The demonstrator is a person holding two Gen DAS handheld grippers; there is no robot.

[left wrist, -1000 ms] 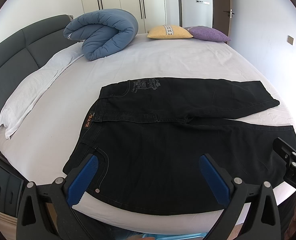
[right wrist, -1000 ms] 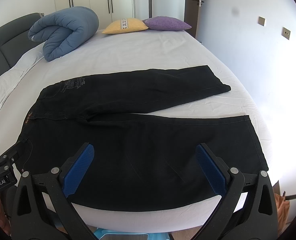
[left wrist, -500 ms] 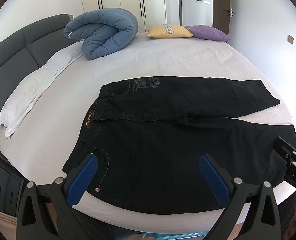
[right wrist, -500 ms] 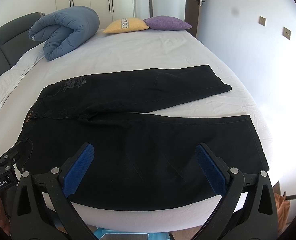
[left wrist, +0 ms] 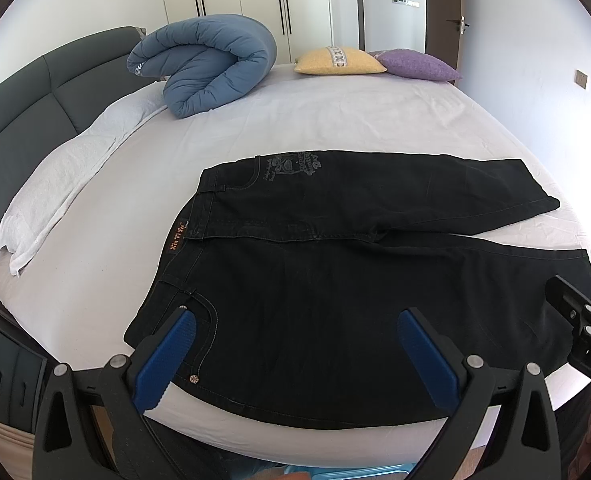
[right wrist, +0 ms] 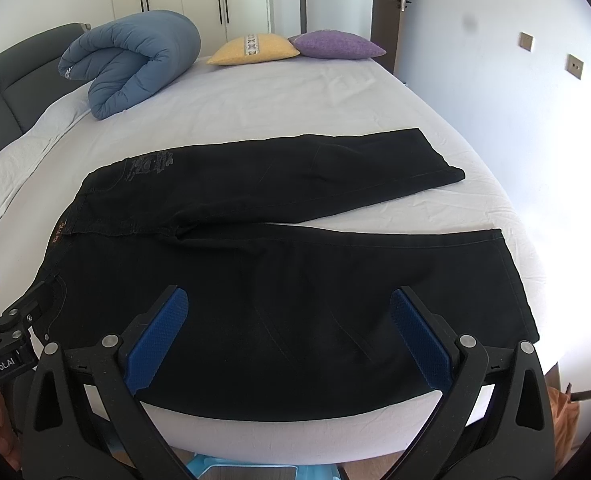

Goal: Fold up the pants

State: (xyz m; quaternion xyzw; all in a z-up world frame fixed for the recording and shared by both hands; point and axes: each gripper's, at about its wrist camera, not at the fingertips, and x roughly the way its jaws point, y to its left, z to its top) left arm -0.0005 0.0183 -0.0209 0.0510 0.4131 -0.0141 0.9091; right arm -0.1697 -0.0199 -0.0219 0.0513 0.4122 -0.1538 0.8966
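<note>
Lying flat on the bed (left wrist: 335, 120), pants (left wrist: 335, 288) face both wide-open, empty tongs (left wrist: 295, 344) (right wrist: 287, 328).

We are seeing the black denim pants (left wrist: 335, 280) lying flat on the white-sheeted bed (left wrist: 335, 120), near its front edge, waistband to the left and legs running right. One leg is lying behind the other, the two spreading apart toward the right. Behind the pants, at the far left, the rolled blue quilted duvet (left wrist: 207, 68) is resting beside the white folded towel (left wrist: 55, 184). The yellow cushion (left wrist: 337, 61) and purple cushion (left wrist: 419, 66) are sitting side by side at the far edge, the purple one to the right.
</note>
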